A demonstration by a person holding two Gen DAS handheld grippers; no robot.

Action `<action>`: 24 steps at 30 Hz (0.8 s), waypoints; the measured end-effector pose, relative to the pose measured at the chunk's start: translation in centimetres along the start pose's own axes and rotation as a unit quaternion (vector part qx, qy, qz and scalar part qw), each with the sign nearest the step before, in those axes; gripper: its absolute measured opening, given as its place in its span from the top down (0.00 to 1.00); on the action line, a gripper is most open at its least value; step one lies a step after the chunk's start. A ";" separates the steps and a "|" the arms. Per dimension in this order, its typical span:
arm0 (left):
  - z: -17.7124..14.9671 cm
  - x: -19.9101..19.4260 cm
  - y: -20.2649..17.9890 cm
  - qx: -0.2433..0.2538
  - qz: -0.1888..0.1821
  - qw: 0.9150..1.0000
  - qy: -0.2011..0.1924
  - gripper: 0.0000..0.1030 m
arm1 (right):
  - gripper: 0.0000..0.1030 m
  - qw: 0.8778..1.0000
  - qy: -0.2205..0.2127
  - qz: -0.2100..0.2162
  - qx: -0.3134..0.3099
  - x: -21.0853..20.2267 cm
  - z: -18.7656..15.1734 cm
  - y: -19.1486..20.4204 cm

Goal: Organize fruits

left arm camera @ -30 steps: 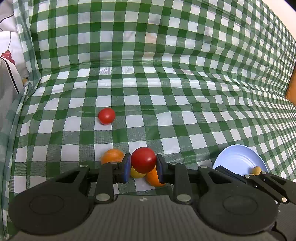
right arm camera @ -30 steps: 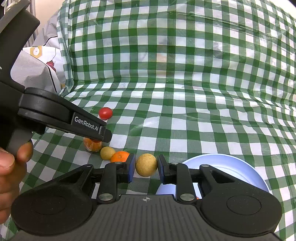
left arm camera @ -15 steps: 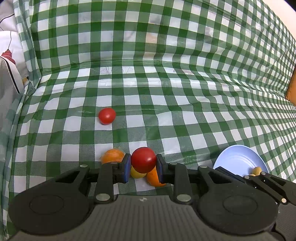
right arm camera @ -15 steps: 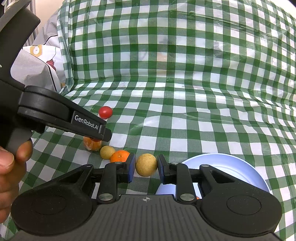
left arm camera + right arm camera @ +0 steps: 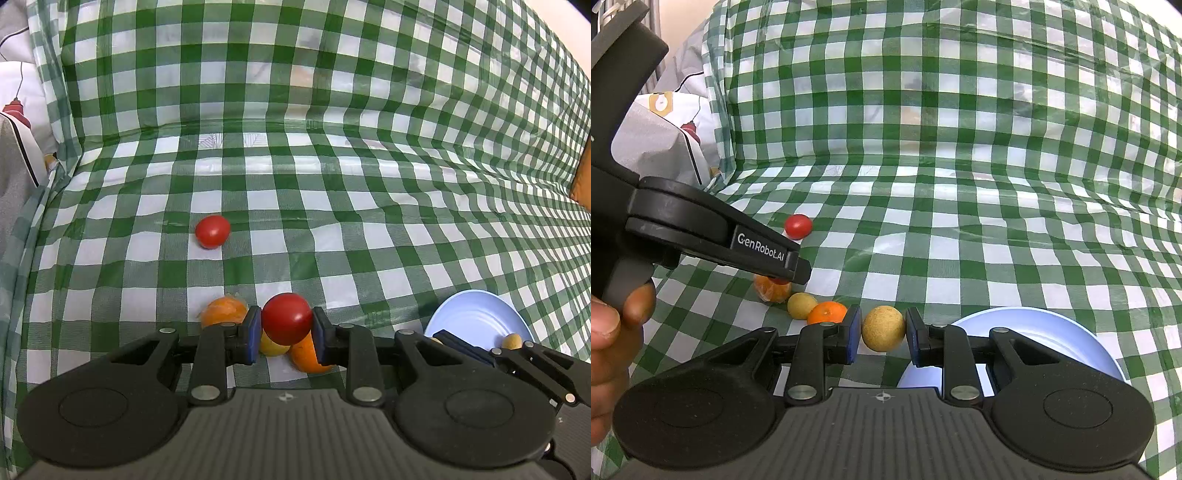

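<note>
My left gripper (image 5: 287, 328) is shut on a red tomato (image 5: 287, 318), held just above a cluster of an orange (image 5: 308, 356), a small yellow fruit (image 5: 272, 347) and a wrapped orange (image 5: 222, 312). A second red tomato (image 5: 212, 231) lies further back. My right gripper (image 5: 882, 332) is shut on a tan round fruit (image 5: 883, 328) at the left edge of the light blue plate (image 5: 1052, 332). In the right wrist view the left gripper's body (image 5: 713, 236) hangs over the wrapped orange (image 5: 772, 290), with the yellow fruit (image 5: 800, 305) and orange (image 5: 827, 312) beside it.
A green and white checked cloth (image 5: 369, 229) covers the table and rises as a backdrop. White and grey fabric (image 5: 665, 147) lies at the far left. The plate (image 5: 476, 319) shows at the right of the left wrist view, behind the right gripper's fingers.
</note>
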State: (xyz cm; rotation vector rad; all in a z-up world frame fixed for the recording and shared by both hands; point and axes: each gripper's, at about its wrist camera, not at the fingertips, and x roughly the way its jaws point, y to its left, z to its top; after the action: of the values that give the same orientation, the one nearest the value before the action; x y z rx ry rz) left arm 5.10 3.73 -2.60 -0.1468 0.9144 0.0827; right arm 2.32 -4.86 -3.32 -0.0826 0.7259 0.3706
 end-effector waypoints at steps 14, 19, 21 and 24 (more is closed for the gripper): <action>-0.1 -0.3 -0.3 -0.002 -0.003 1.000 -0.004 0.70 | 0.74 1.000 -0.007 -0.008 0.002 -0.3 0.5 -0.7; 0.1 -0.1 -0.7 0.000 -0.007 1.000 -0.006 0.70 | 0.74 1.000 -0.012 -0.014 0.002 -0.8 0.5 -1.0; 0.1 -0.1 -0.7 0.000 -0.009 1.000 -0.006 0.70 | 0.74 1.000 -0.012 -0.016 0.002 -0.9 0.4 -1.1; 0.2 -0.1 -0.8 0.002 -0.011 1.000 -0.006 0.70 | 0.74 1.000 -0.014 -0.020 0.002 -1.1 0.4 -1.4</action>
State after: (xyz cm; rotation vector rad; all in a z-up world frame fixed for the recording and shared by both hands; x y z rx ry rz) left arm 5.26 2.94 -2.34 -0.1520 0.9005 0.0608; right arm 2.27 -6.41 -2.38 -0.0871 0.6971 0.3314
